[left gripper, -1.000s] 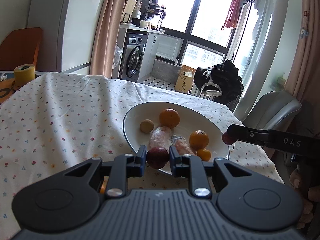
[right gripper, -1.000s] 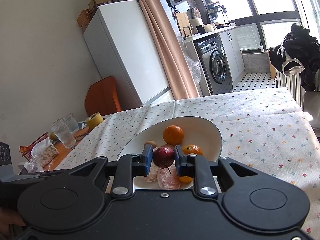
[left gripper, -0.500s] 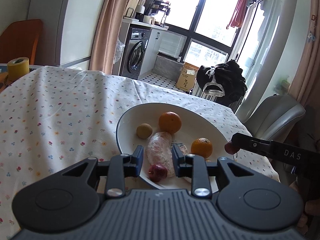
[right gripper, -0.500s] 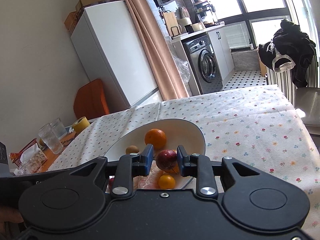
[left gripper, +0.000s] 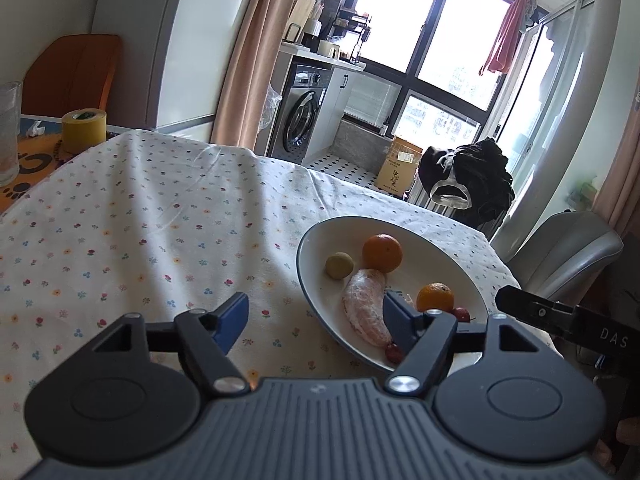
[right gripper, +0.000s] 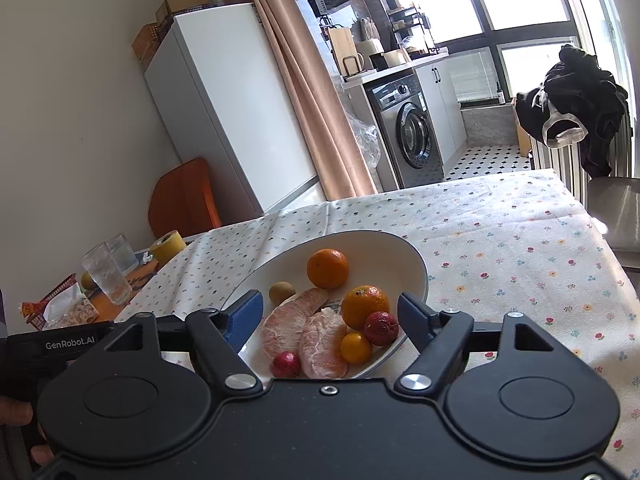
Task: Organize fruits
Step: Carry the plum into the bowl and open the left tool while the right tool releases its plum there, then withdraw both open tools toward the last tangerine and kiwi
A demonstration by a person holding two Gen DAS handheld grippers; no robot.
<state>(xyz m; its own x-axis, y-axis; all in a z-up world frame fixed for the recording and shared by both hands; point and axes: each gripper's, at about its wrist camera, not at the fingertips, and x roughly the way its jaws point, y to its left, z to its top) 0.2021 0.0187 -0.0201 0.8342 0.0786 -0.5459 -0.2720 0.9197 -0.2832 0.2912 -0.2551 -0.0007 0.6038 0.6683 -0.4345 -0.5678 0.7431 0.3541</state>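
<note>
Both tools stood released and empty. The right tool (right gripper: 330, 316) had its jaws spread wide, and the white bowl (right gripper: 416, 268) lay straight ahead of it and just below, near rim almost under the blue pads. Inside that span sat the fruit: two peeled pomelo segments (right gripper: 306, 332) lying side by side, long axes running away from the tool toward the bowl's middle, a small red fruit (right gripper: 285, 364) at the near rim, a second red fruit (right gripper: 381, 328) touching a small yellow-orange one (right gripper: 355, 347), and beyond them two oranges (right gripper: 327, 268) and a small brownish round fruit (right gripper: 281, 292).

The left tool (left gripper: 314, 318) was also spread wide, but it faced bare flowered tabletop (left gripper: 160, 216); from it the bowl (left gripper: 308, 256) lay off to the right, with only its right finger overlapping the rim in view.

No loose fruit showed on the cloth in either view, so the sorting looked close to done. If anything in the bowl needed a further nudge, the right tool seemed the better placed, squarely facing it, and a grasp on a pomelo segment would close across its short width.
</note>
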